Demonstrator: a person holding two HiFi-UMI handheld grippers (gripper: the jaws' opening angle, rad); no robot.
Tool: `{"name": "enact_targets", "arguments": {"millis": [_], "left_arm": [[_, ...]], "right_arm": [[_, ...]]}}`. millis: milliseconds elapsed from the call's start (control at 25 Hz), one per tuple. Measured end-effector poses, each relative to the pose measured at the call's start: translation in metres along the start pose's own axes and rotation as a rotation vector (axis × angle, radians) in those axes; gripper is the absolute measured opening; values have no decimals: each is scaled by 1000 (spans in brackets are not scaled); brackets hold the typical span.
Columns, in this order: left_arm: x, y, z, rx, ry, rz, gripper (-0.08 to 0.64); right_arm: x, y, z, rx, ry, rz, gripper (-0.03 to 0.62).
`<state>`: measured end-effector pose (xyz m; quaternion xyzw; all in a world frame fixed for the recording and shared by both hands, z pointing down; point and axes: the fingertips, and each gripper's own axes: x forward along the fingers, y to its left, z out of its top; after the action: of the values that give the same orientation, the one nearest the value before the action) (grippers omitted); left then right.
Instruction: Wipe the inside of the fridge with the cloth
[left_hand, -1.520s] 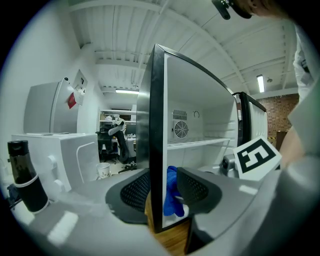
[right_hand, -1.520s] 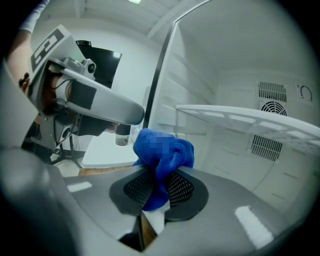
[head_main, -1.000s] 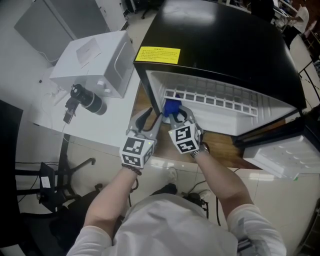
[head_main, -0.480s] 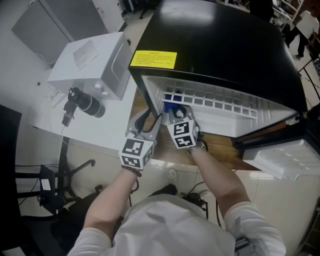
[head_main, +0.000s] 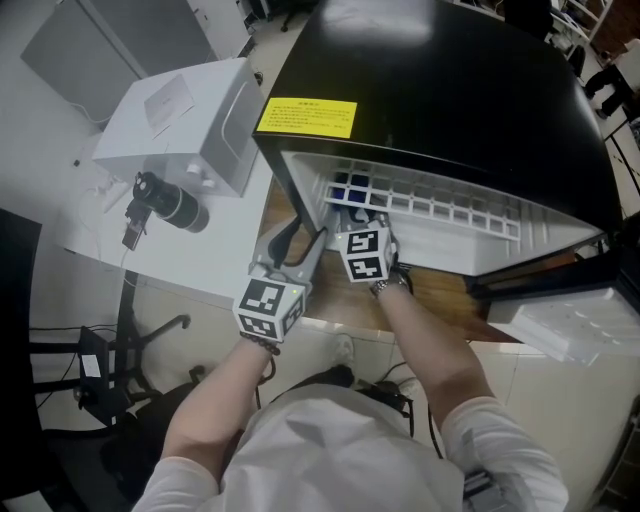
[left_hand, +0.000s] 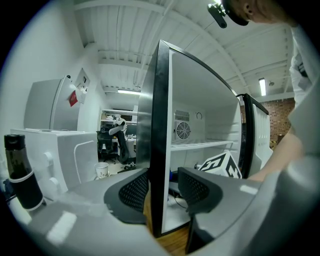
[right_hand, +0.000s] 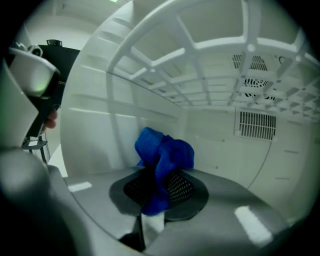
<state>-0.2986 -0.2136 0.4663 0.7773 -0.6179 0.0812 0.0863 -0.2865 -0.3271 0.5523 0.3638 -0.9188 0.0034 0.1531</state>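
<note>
While the right tongs (right_hand: 159, 186) clamp the one crumpled blue cloth (right_hand: 165, 152) inside the single black, white-lined fridge (head_main: 450, 90), under its white grid shelf (right_hand: 210, 60), the left tongs (left_hand: 160, 192) have just been opening, and stand apart astride the fridge's left wall edge.

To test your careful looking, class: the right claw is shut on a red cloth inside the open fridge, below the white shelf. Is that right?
The colour is wrong: the cloth is blue, not red, as the right gripper view shows. Otherwise yes: the right claw is shut on it inside the open fridge, below the white shelf.
</note>
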Motion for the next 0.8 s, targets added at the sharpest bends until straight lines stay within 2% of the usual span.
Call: {"name": "enact_targets", "arguments": {"millis": [800], "left_arm": [[-1,-1,0,28,-11,-13,172]], "right_arm": [[32,-28,2,43,-28,-75,52]]}}
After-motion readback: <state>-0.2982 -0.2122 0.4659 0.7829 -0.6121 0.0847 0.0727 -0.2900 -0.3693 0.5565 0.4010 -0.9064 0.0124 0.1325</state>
